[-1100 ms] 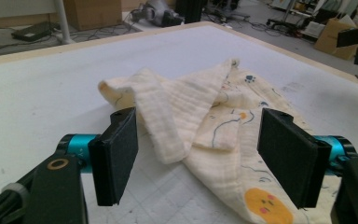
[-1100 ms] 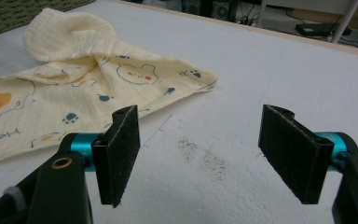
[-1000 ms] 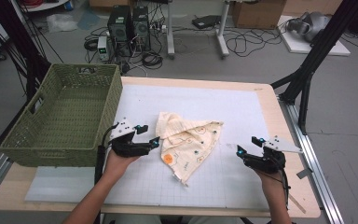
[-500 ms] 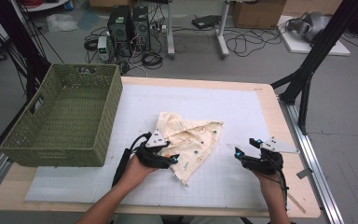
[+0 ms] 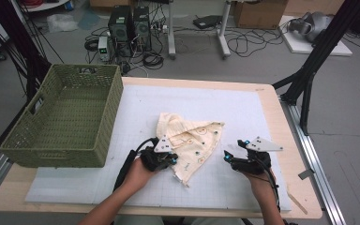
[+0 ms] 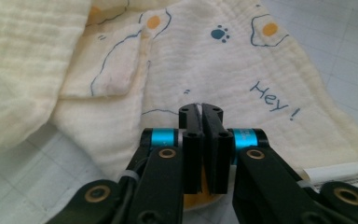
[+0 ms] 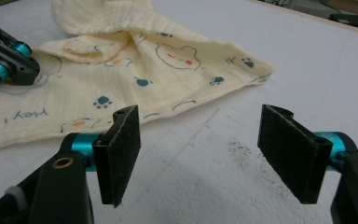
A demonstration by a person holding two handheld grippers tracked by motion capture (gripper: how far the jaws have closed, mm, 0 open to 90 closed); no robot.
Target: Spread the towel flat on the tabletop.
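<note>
A crumpled cream muslin cloth (image 5: 191, 140) printed with bears, paw marks and "Hey!" lies on the white gridded mat (image 5: 243, 108) covering the wooden surface (image 5: 281, 117), right of a green woven plastic basket (image 5: 63, 117). The left gripper (image 6: 202, 112) has just been closing; its fingers (image 6: 191, 140) now sit pressed together, pinching a fold at the cloth's near-left edge. The right gripper (image 7: 200, 140) hovers just right of the cloth, its fingers (image 7: 121, 149) wide apart, holding nothing, bare mat between them.

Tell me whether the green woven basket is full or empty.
Empty. In the high view the green woven plastic basket shows its bare mesh floor; the cream printed cloth lies outside it.
</note>
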